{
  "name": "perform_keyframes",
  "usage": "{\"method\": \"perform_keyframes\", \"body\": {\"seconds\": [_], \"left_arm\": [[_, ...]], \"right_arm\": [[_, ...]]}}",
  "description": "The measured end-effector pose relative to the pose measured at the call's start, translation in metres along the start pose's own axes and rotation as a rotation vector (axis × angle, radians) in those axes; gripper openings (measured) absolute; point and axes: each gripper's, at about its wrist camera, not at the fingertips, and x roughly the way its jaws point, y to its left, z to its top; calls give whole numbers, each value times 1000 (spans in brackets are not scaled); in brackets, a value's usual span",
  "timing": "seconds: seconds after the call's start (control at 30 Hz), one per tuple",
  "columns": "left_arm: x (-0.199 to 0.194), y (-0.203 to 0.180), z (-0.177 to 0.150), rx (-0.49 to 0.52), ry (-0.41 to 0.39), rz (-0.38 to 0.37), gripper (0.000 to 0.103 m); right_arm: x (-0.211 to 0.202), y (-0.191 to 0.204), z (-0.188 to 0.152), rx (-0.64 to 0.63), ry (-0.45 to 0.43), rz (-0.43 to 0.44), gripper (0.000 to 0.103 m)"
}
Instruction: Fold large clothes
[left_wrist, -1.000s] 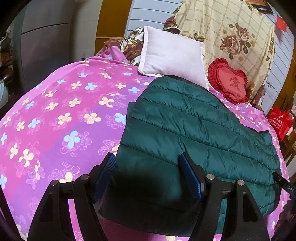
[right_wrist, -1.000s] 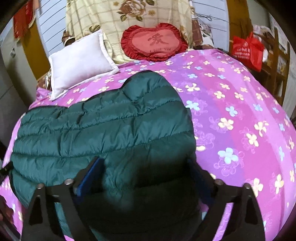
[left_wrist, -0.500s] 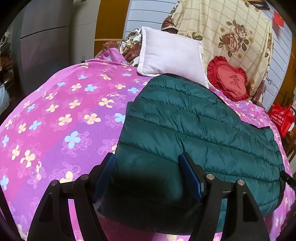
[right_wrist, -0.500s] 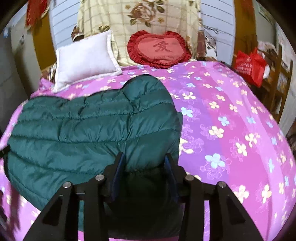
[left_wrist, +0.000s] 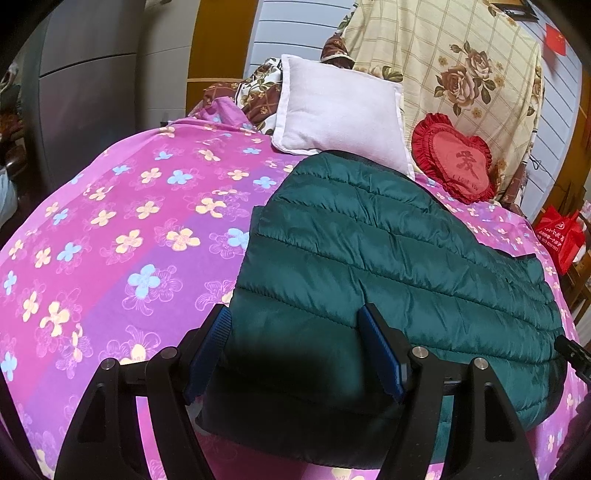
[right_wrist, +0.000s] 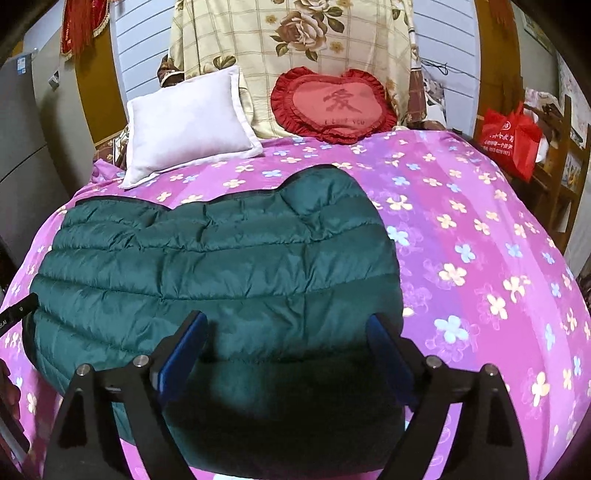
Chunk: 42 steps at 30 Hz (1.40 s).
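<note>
Both tongs, left (left_wrist: 295, 347) and right (right_wrist: 286, 350), released, spread above the green quilted jacket (right_wrist: 221, 266).

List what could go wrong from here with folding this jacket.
1. Both grippers, left and right, are open over the near edge of the green puffer jacket; its slick, puffy shell may slip out when pinched.
2. A deep pinch might also catch the flowered bedsheet underneath.
3. Folding it away could push it into the white pillow, which it nearly reaches.
</note>
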Motion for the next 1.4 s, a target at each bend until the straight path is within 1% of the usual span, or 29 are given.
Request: {"method": "perform_keyframes", "body": {"seconds": [0.1,0.2,0.27,0.67,1.07,1.4], "left_arm": [[0,0,0,1,0,0,54],[0,0,0,4,0,3,54],[1,-1,1,5,-1,5,54],[6,-3,2,21,-1,12,54],[8,-4,2,25,-2,13,55],[8,-4,1,26,-3,15,55]], "right_arm": [[1,2,0,-18,0,-16,91],[3,-3,1,-1,2,-17,92],[5,-9,1,22,7,-21,97],[24,-30,2,52,41,-34,102],[33,-27,-1,39,56,-40,103],[35,-30,1,59,49,-29,103]]}}
